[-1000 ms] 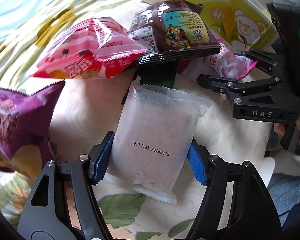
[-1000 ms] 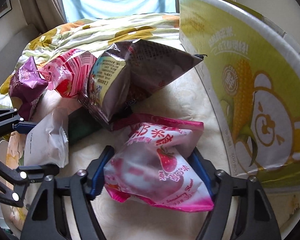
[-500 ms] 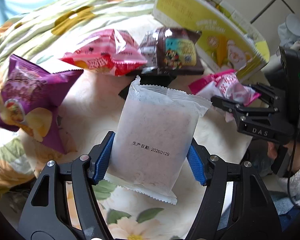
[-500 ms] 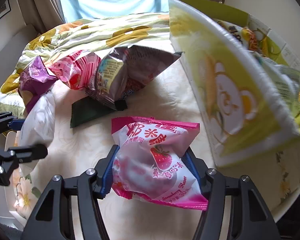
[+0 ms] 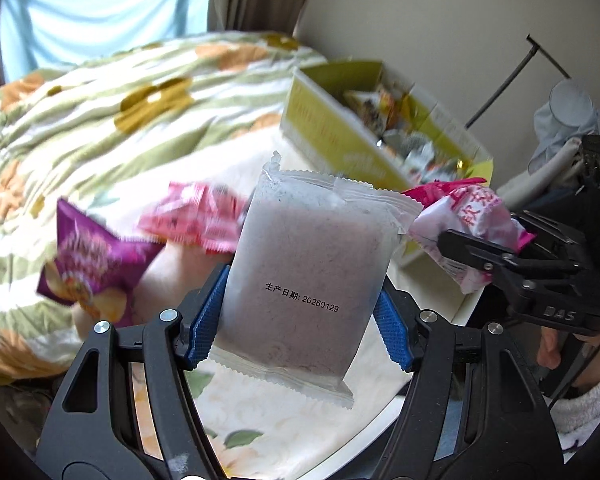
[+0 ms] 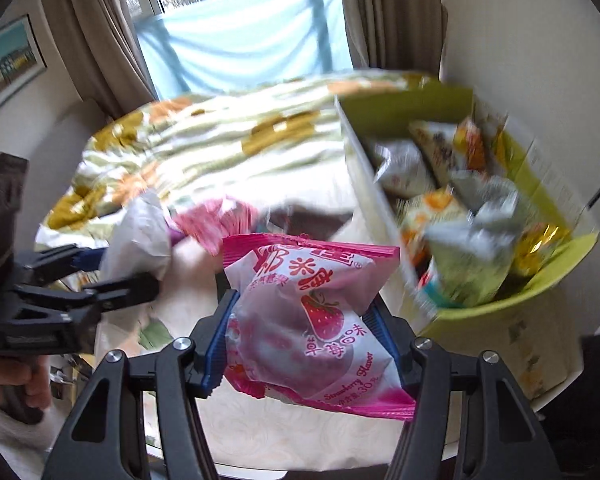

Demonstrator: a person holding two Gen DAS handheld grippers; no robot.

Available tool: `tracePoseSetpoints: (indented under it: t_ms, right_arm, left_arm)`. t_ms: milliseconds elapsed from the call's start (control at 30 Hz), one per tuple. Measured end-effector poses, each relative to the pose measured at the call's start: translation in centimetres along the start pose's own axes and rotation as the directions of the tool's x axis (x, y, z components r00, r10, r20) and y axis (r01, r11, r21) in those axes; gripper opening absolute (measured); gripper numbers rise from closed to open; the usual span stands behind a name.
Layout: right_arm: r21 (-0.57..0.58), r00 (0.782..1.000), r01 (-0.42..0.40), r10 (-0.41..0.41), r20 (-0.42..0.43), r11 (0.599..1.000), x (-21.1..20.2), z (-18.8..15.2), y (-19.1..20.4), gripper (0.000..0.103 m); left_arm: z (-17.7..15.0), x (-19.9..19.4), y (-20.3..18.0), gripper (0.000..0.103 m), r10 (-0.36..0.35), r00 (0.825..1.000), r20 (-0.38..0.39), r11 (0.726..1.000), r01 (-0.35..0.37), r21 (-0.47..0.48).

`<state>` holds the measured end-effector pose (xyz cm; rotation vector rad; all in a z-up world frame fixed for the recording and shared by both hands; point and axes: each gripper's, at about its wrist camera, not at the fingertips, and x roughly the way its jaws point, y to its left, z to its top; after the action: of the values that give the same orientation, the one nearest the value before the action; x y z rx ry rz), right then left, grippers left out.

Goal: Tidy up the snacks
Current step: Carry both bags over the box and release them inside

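My left gripper (image 5: pixel 300 320) is shut on a frosted white snack packet (image 5: pixel 300 276) with a printed date, held up above the table. My right gripper (image 6: pixel 300 340) is shut on a pink strawberry snack bag (image 6: pixel 312 320), also lifted. In the left wrist view the right gripper (image 5: pixel 496 260) and its pink bag (image 5: pixel 472 216) hang at the right, in front of the yellow-green snack box (image 5: pixel 332 136). From the right wrist camera, the left gripper (image 6: pixel 111 276) with the white packet (image 6: pixel 139 236) shows at the left. The box (image 6: pixel 500 316) stands to the right, holding several wrapped snacks.
A purple chip bag (image 5: pixel 91 260) and a pink-red snack bag (image 5: pixel 195 216) lie on the cream table (image 5: pixel 283 412) below. A flowered green quilt (image 5: pixel 119 112) covers the bed behind. A person's hand (image 6: pixel 15 384) holds the left gripper's handle. Curtains and a window stand at the back.
Both grippers have risen off the table with their packets. The table snacks now look smaller and lower, and the open top of the box has come into view.
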<state>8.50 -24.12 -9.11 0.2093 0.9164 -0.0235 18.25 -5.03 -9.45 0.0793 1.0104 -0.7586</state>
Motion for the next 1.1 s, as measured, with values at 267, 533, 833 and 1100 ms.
tracePoseSetpoints:
  t_ms: [267, 533, 833, 1100]
  right_arm:
    - [-0.038, 0.994, -0.035, 0.038, 0.1, 0.999, -3.7, 4.9, -5.1, 0.057]
    - [-0.018, 0.993, -0.037, 0.038, 0.111, 0.999, -4.4, 8.3, -14.1, 0.057]
    - [-0.049, 0.994, -0.076, 0.079, 0.069, 0.996, -2.1, 11.0, -21.5, 0.057]
    - [-0.091, 0.99, -0.136, 0.139, 0.022, 0.986, -0.2, 12.3, -23.9, 0.057]
  left_arm:
    - [5.9, 1.5, -5.9, 0.065, 0.016, 0.997, 0.07, 1.0, -0.015, -0.019]
    - [11.5, 7.5, -11.9, 0.065, -0.006, 0.997, 0.081, 0.997, 0.012, -0.075]
    - [15.5, 16.1, -14.9, 0.065, 0.077, 0.997, 0.021, 0.979, -0.072, -0.193]
    - [15.3, 17.1, -15.6, 0.103, 0.216, 0.976, 0.019, 0.947, -0.205, -0.246]
